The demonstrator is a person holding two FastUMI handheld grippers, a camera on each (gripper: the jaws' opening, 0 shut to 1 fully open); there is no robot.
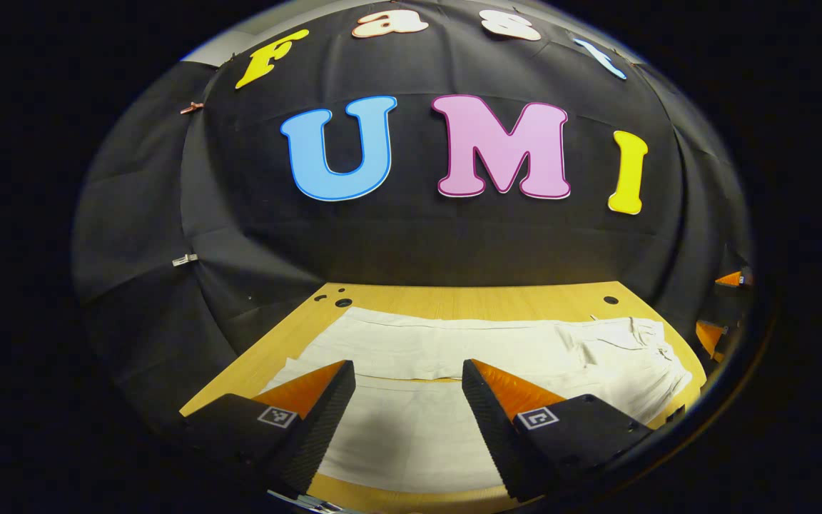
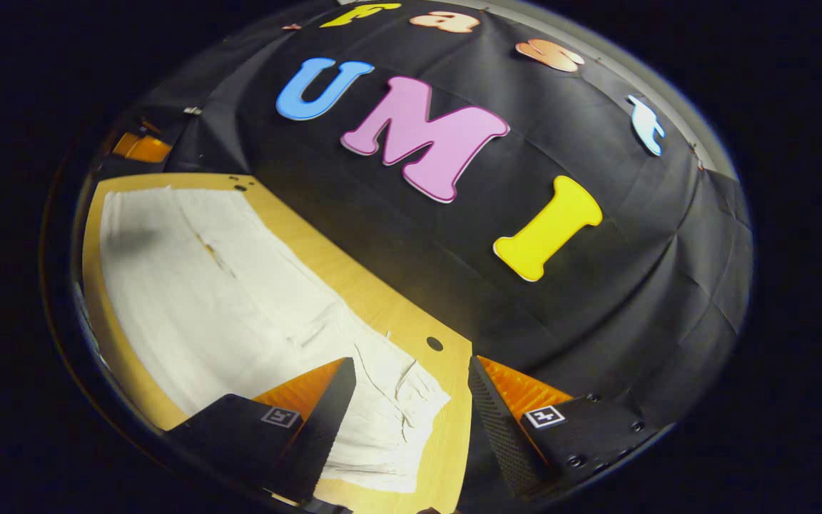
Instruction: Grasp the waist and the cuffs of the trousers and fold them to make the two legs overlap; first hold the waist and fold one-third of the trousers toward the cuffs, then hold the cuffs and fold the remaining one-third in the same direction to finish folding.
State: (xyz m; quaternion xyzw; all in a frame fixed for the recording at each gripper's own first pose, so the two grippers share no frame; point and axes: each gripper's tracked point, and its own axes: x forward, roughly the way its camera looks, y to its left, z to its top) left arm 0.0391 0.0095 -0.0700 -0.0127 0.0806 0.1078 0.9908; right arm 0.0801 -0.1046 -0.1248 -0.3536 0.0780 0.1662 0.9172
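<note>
Hovering above the trousers (image 1: 454,350), which lie flat and unfolded on the wooden table (image 1: 454,300). My left gripper (image 1: 408,400) is wide open over the near leg, holding nothing. My right gripper (image 2: 411,400) is wide open above the gathered waist (image 2: 397,400) at the table's end, gripping nothing.

Dim booth, light seemingly from above — trousers (image 1: 454,357) bright, shadowed near the bottom; edges bend, fisheye-warped.

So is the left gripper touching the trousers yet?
Cannot tell. In the left gripper view the left gripper stands open over the trousers spread on the table, but neither contact nor gap shows plainly.
</note>
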